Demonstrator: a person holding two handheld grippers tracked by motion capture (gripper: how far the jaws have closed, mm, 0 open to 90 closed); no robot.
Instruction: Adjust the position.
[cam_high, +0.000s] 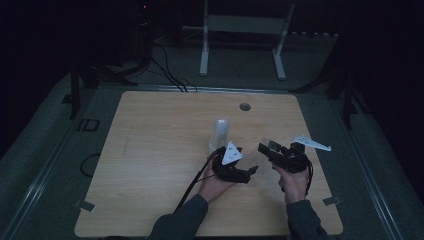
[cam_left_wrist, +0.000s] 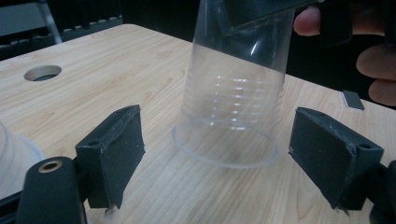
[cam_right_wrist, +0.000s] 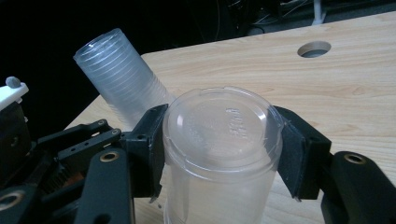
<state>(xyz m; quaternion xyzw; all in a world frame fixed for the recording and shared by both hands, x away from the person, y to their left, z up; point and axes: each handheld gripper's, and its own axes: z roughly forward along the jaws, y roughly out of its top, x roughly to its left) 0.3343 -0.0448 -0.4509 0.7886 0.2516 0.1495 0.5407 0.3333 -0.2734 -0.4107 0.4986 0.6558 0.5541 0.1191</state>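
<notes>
We find the right gripper (cam_right_wrist: 219, 149) fingers pinching an inverted clear plastic cup (cam_right_wrist: 222, 154) on the surface (cam_right_wrist: 355, 93); the left gripper (cam_left_wrist: 219, 158) fingers are spread, seemingly around it.

Dim room, grey floor (cam_high: 50, 125), white frame (cam_high: 243, 30) beyond wooden table (cam_high: 150, 150).

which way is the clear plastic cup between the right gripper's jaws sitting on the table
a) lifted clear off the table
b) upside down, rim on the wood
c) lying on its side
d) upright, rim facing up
b: in the left gripper view the clear plastic cup has its wide rim flat on the wooden table, and the right gripper view shows its closed base on top, between the right gripper's jaws.
</notes>
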